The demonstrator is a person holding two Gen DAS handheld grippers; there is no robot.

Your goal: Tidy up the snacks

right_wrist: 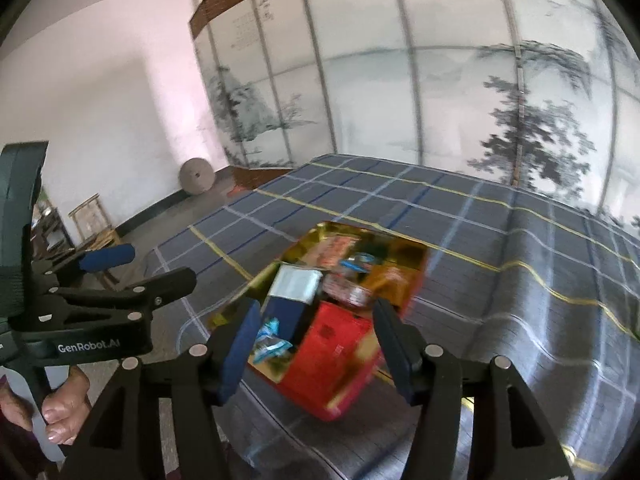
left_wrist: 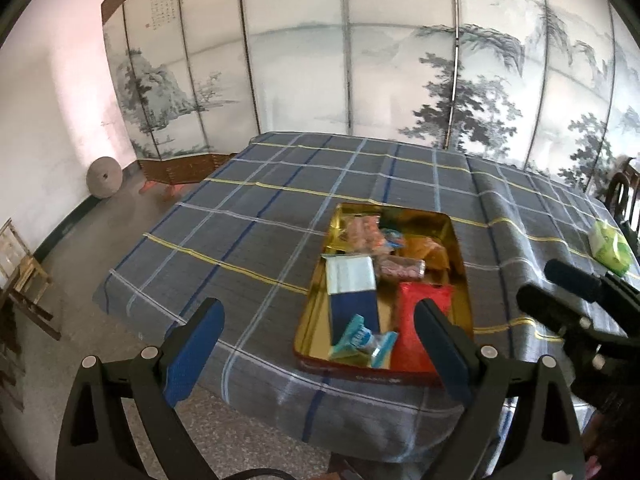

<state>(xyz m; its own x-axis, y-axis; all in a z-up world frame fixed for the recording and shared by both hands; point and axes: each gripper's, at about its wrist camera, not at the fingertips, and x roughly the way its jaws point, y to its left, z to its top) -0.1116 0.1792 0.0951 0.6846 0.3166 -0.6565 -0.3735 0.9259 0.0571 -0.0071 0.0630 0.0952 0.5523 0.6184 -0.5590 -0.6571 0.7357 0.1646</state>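
I see the gold tin [left_wrist: 460, 240] on the plaid tabletop [left_wrist: 260, 208], near its front edge, packed with snacks: red packet [left_wrist: 416, 320] near right, blue-and-white box [left_wrist: 352, 288] beside it. My left claw [left_wrist: 320, 344] stands wide, empty. My right claw [right_wrist: 316, 344] is partly spread, nothing gripped. Green packet [left_wrist: 610, 246] lies far right.

Soft daylight, pinkish wall glare (upper left), fisheye-bent edges, right view perhaps motion-blurred, dark vignette corners.
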